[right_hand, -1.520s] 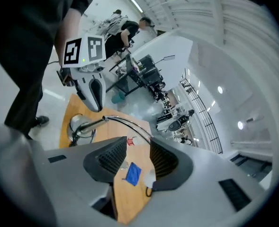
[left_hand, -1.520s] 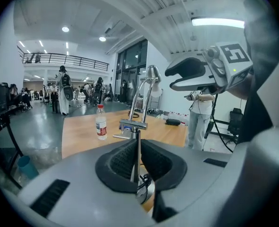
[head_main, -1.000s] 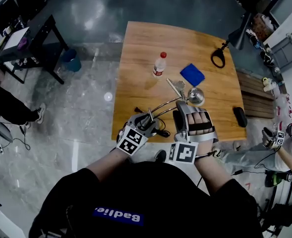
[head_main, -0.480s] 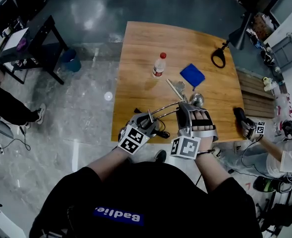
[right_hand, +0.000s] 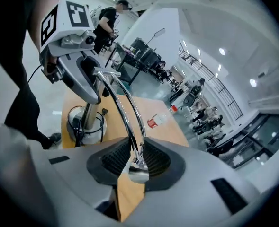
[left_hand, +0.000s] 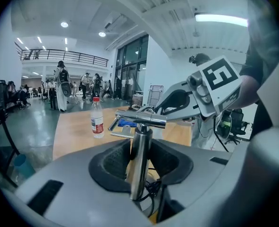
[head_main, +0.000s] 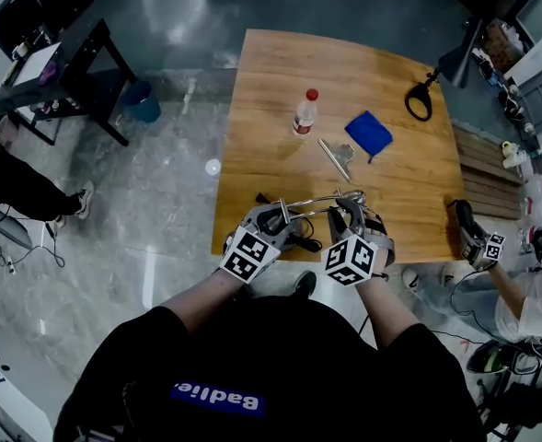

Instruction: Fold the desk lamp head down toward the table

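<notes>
Low centre in the head view, my left gripper (head_main: pixel 280 221) clamps the lamp post (left_hand: pixel 140 148) while my right gripper (right_hand: pixel 135 160) is closing its jaws on the lamp arm (right_hand: pixel 124 115).

Silver-chrome lamp (left_hand: pixel 139 160), brown wood-grain table (head_main: pixel 280 72), blue cloth (head_main: pixel 368 133), clear bottle (head_main: pixel 304 116) — red cap (head_main: pixel 312 94)

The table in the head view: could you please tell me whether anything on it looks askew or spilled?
Nothing spilled or damaged. The bottle stands upright. Only the desk lamp at the near edge looks odd, its thin arms bowed over in an arc.
</notes>
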Tool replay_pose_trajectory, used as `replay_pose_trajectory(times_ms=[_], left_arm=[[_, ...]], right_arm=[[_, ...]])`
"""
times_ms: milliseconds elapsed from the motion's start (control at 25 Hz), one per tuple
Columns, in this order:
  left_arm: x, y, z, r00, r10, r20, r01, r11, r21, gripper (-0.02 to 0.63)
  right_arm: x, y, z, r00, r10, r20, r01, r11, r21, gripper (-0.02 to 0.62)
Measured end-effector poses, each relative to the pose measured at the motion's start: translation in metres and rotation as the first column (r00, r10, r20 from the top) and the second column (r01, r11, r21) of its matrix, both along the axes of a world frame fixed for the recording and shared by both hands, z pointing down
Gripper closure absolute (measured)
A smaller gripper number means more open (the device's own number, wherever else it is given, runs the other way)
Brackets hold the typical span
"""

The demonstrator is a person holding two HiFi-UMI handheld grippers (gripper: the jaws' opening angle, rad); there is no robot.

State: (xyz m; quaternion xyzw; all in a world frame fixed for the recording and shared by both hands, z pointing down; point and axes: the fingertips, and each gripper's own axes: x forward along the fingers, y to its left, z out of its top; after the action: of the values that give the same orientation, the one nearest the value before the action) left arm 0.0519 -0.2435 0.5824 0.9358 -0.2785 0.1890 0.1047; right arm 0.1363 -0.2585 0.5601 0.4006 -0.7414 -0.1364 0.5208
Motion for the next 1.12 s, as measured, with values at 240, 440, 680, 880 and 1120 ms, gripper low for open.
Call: replay_pose_trajectory(times_ms=[240,440,680,880,1120], left_arm=[[-0.002,0.001,0.001,1.000,-0.012,0.003,0.012,1.000,-0.016,0.472],[-0.001,0.000,0.000,1.000,-0.026,-0.003,0.026,0.999,-0.020,0.472],[-0.002,0.000,0.004,0.999,-0.040,-0.001,0.040,0.999,-0.025,0.472],[-0.004,0.001,0.008,0.998,-0.053,0.014,0.054,0.998,-0.031,0.472],[-0.003,-0.001,0.001,0.998,-0.065,-0.010,0.065,0.998,-0.007,0.472]], right_arm=[[-0.012,0.004,0.031,0.990,0.029,0.136,-0.014,0.993,-0.117,0.520],[-0.019,0.005,0.047,0.972,0.067,0.227,-0.031,0.987,-0.158,0.528],[-0.028,0.006,0.057,0.948,0.099,0.301,-0.042,0.981,-0.190,0.531],[-0.029,0.007,0.060,0.941,0.109,0.321,-0.050,0.981,-0.186,0.531],[-0.029,0.008,0.059,0.939,0.111,0.327,-0.050,0.981,-0.190,0.531]])
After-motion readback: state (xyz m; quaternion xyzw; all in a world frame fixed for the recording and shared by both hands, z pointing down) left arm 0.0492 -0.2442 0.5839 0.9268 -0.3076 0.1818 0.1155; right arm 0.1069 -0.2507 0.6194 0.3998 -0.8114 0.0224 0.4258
